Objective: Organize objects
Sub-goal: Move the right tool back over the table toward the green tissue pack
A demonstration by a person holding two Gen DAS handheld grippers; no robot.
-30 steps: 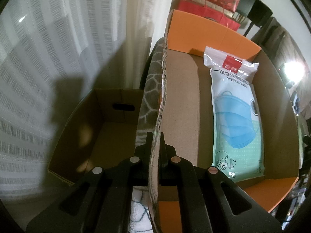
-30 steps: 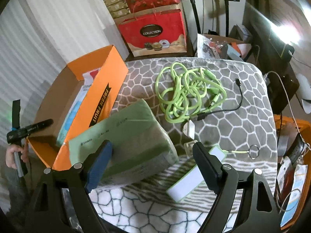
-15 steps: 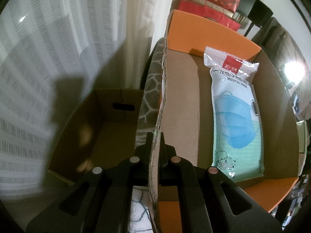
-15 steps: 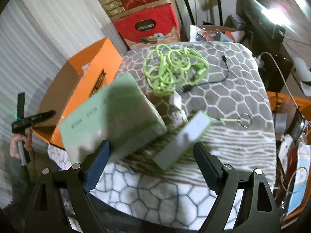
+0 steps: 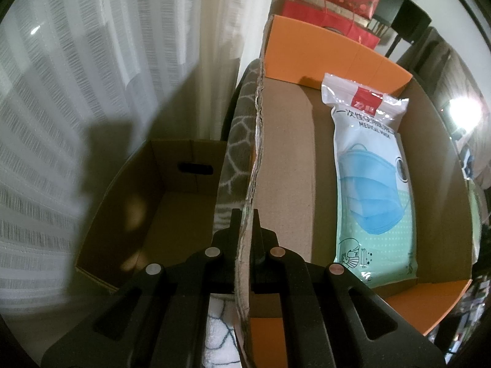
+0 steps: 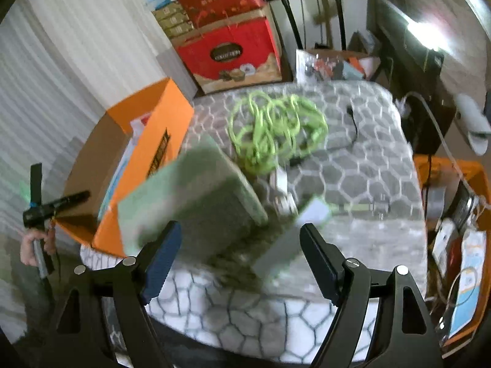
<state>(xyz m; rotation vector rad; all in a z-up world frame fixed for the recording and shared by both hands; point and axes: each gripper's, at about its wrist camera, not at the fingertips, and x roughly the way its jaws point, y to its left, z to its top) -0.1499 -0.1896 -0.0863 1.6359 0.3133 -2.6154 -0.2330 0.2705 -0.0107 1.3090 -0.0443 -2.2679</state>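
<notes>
My left gripper (image 5: 245,224) is shut on the near cardboard wall (image 5: 256,159) of the orange box (image 5: 322,49). A pack of blue medical masks (image 5: 373,184) lies flat inside the box. In the right wrist view the same orange box (image 6: 159,141) stands at the table's left edge, with the left gripper (image 6: 55,205) at its far side. My right gripper (image 6: 239,245) is open and empty, above a green tissue pack (image 6: 196,196). A smaller green packet (image 6: 291,236), a tangled green cable (image 6: 273,128) and a white charger (image 6: 280,187) lie on the grey patterned cloth (image 6: 368,165).
An open brown cardboard box (image 5: 147,214) sits on the floor below the table by the white curtain (image 5: 92,61). Red gift boxes (image 6: 233,52) stand behind the table. An orange crate (image 6: 457,214) with papers and a black stand with a lamp are at the right.
My right gripper has pulled back and up from the table, so the green pack and cable look farther away and blurred. The left gripper has stayed shut on the box wall.
</notes>
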